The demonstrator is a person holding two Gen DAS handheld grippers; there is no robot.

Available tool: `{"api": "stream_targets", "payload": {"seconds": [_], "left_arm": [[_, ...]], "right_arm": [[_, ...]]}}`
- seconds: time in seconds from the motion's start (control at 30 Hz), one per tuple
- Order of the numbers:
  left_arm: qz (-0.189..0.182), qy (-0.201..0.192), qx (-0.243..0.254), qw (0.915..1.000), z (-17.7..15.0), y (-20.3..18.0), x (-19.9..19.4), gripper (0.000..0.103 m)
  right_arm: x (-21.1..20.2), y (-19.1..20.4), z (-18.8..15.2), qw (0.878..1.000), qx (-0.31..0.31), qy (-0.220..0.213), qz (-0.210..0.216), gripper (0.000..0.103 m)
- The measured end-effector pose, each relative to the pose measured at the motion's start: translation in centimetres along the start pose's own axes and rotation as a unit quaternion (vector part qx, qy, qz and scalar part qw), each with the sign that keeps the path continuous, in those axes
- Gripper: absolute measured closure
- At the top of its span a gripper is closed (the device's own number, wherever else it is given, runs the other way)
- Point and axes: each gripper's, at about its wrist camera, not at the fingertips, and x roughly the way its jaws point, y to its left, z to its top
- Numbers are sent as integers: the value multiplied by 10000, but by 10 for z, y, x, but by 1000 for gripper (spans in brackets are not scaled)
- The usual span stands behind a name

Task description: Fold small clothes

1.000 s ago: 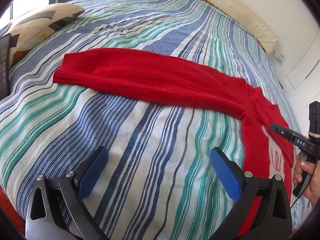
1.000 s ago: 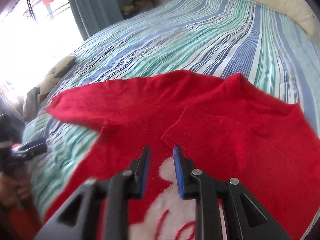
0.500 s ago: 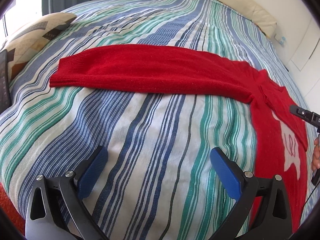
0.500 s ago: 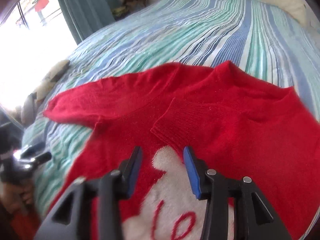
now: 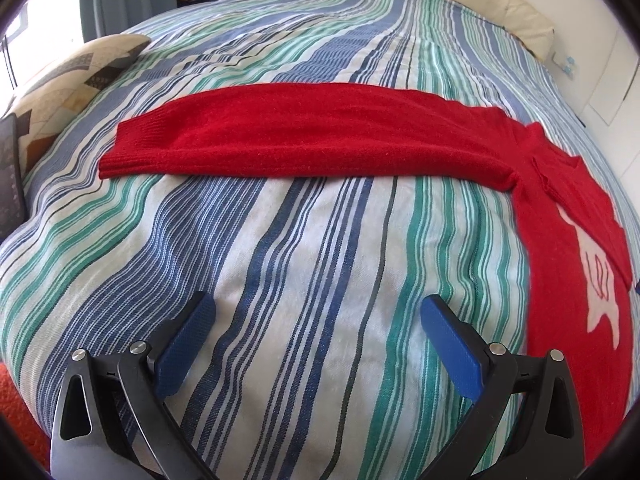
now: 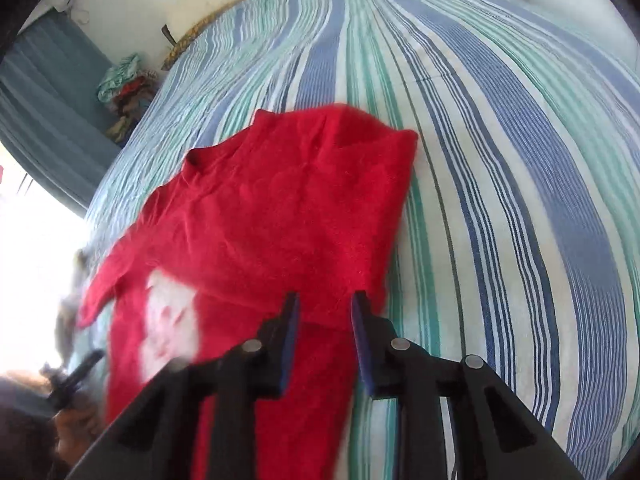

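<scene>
A red knitted jumper with a white motif on its chest (image 5: 560, 280) is lying flat on the blue, green and white striped bedspread (image 5: 304, 280), spread out so that its parts can be turned in one at a time. In the left wrist view one long red sleeve (image 5: 304, 140) is stretching straight out to the left across the stripes, which suggests that this side is waiting for its fold. In the right wrist view the jumper's right side (image 6: 320, 200) is ending in a straight edge, with no sleeve sticking out there; that sleeve appears to be lying folded in over the body, its cuff near the white motif (image 6: 168, 312).

The left gripper (image 5: 316, 340) is hanging over bare bedspread on the near side of the long sleeve, its blue pads spread wide, touching and holding nothing. The right gripper (image 6: 324, 320) is hovering at the near right edge of the jumper with a narrow gap, and its jaws are closing. Red knit is showing in that gap, but the blurred frame is not showing the pads pressing on it. A patterned cushion (image 5: 72, 80) is lying at the far left.
</scene>
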Motion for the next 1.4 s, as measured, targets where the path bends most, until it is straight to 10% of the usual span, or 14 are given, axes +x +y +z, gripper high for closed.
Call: {"api": "stream_targets", "payload": {"seconds": [0.13, 0.3, 0.53, 0.77, 0.9, 1.07, 1.2, 1.4], "left_arm": [[198, -11, 211, 9996, -4, -6, 3, 1], [-16, 13, 181, 9998, -5, 0, -4, 1], [-1232, -246, -1280, 9838, 26, 65, -33, 1], [-733, 41, -2224, 9722, 88, 178, -14, 4], [-825, 686, -2389, 9651, 97, 199, 22, 33], [-733, 764, -1985, 9744, 103, 179, 40, 39], [-539, 885, -1859, 9771, 114, 169, 38, 96], [-347, 401, -773, 9956, 171, 105, -9, 98]], "right_arm": [[4, 11, -25, 9984, -273, 357, 333, 75], [11, 4, -63, 9990, -216, 335, -210, 72], [-61, 40, -120, 9971, -588, -479, -35, 46], [-64, 64, -183, 9967, -673, -439, 149, 46], [-46, 67, -182, 9975, -638, -240, 211, 46], [-38, 69, -181, 9978, -603, -218, 179, 46], [-39, 67, -184, 9978, -613, -192, 139, 46], [-44, 61, -185, 9980, -502, -318, 217, 46]]}}
